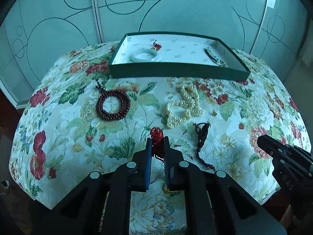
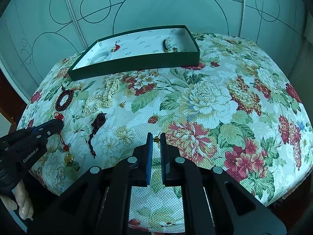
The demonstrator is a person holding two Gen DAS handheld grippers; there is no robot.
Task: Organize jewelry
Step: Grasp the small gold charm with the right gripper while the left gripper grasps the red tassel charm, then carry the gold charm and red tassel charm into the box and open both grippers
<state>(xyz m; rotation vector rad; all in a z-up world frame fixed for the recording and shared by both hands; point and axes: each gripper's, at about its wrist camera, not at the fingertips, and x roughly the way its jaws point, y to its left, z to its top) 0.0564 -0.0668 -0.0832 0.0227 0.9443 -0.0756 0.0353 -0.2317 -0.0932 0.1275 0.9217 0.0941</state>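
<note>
Currently left gripper (image 1: 158, 140) jaws clamp one red knot pendant (image 1: 156, 133); right gripper (image 2: 156, 137) jaws closed.

Red knotted cord charm (image 1: 156, 135) pinched between the left gripper (image 1: 158, 140) fingertips, dark red bead bracelet (image 1: 113, 105) ahead-left, pearl strand (image 1: 183, 105) heaped ahead-right, black tassel charm (image 1: 202, 137) just right, small gold earring (image 2: 156, 138) clamped at the right gripper (image 2: 156, 137) tips.

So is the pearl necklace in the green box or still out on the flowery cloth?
Out. The pearl necklace lies bunched on the flowery cloth, in front of the green box, not inside it.
</note>
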